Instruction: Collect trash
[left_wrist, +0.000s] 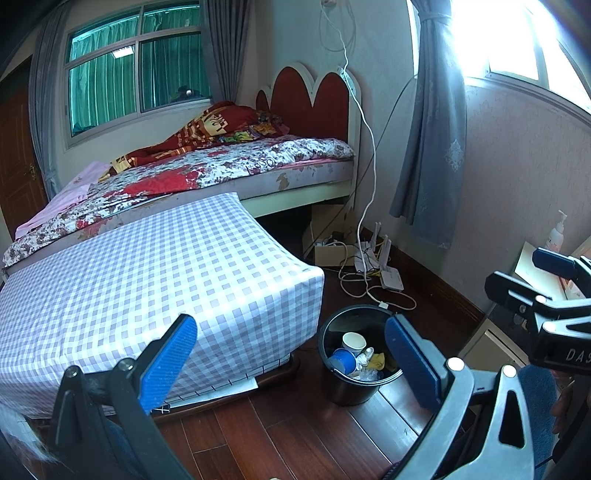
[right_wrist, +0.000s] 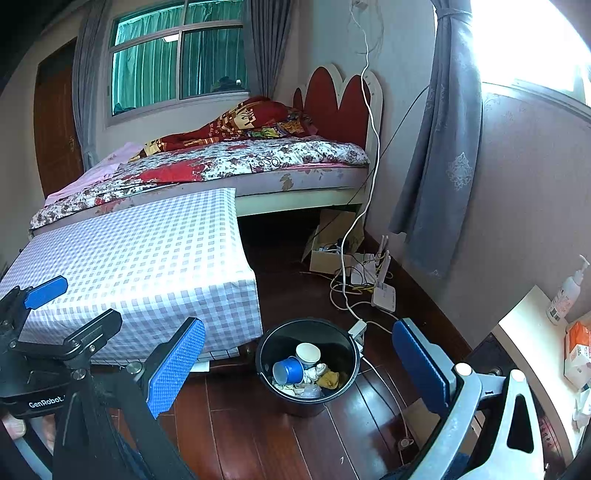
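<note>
Bedroom, dark glossy plank floor; checked-cloth table (right_wrist: 140, 254) beside floral bed (right_wrist: 258, 162). Black plastic bucket (right_wrist: 266, 369) on floor at table corner, round, rigid, smooth-walled. Contents: white paper cup (right_wrist: 308, 355), blue cup (right_wrist: 288, 371), crumpled yellowish and clear scraps, possibly wrappers. All probably light, crushable; cups best pinched at rim, gently; bucket by rim wall. Left tool (left_wrist: 291, 363) spread wide, holding nothing. Right tool (right_wrist: 299, 369) likewise wide apart, empty, above bucket.
</note>
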